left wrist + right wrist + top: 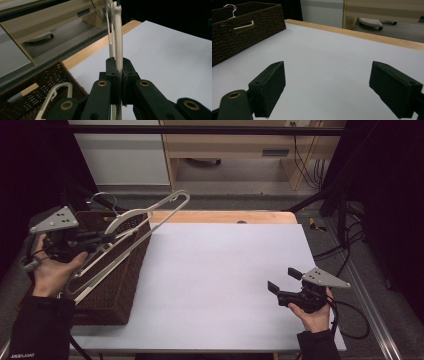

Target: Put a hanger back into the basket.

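A cream plastic clothes hanger (150,212) hangs tilted in the air above the left side of the table, its wire hook (102,200) toward the back. My left gripper (106,238) is shut on it near its middle. In the left gripper view the hanger (118,32) runs upright between the pressed black pads (112,71). My right gripper (281,280) floats low over the table's right side, open, with nothing between its pads (270,86).
A dark wicker basket (115,285) stands at the table's left edge under the lifted hanger. Another white hanger (56,93) lies inside it. The white table top (215,280) spreads between the two hands. Cables trail on the floor at right (350,240).
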Motion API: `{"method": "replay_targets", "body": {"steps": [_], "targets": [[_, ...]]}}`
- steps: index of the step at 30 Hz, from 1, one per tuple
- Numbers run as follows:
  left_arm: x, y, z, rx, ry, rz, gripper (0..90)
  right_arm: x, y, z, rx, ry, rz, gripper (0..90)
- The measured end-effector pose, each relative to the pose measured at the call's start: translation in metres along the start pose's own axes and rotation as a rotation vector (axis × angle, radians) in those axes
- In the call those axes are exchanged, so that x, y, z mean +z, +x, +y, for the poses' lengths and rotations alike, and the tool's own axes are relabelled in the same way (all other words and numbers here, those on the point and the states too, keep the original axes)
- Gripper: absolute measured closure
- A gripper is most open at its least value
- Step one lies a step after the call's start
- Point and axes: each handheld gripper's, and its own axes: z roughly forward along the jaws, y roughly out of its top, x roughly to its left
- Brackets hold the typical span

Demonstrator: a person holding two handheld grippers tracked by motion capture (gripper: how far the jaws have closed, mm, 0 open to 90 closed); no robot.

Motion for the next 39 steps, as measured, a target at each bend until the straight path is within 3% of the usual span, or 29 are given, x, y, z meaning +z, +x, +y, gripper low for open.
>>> {"method": "replay_targets", "body": {"steps": [4, 8, 18, 22, 29, 39], "targets": [[-0.011, 0.022, -0.008, -0.011, -0.007, 0.022, 86.3, 0.0, 0.0, 0.0, -0.001, -0.002, 0.0, 13.5], [-0.016, 0.04, -0.021, -0.04, 0.022, 0.044, 86.2, 0.0, 0.0, 0.0, -0.003, 0.0, 0.0, 12.9], [-0.022, 0.075, -0.054, -0.079, 0.091, 0.081, 86.2, 0.0, 0.0, 0.001, 0.001, 0.0, -0.001, 12.5], [-0.027, 0.087, -0.066, -0.103, 0.096, 0.086, 86.2, 0.0, 0.001, 0.001, -0.003, 0.0, 0.001, 12.5], [-0.031, 0.102, -0.089, -0.166, 0.109, 0.097, 86.2, 0.002, 0.001, 0.001, -0.008, 0.003, 0.004, 12.3], [-0.03, 0.103, -0.113, -0.181, 0.152, 0.068, 86.2, 0.002, 0.002, 0.001, -0.007, 0.004, 0.005, 12.1]]}}
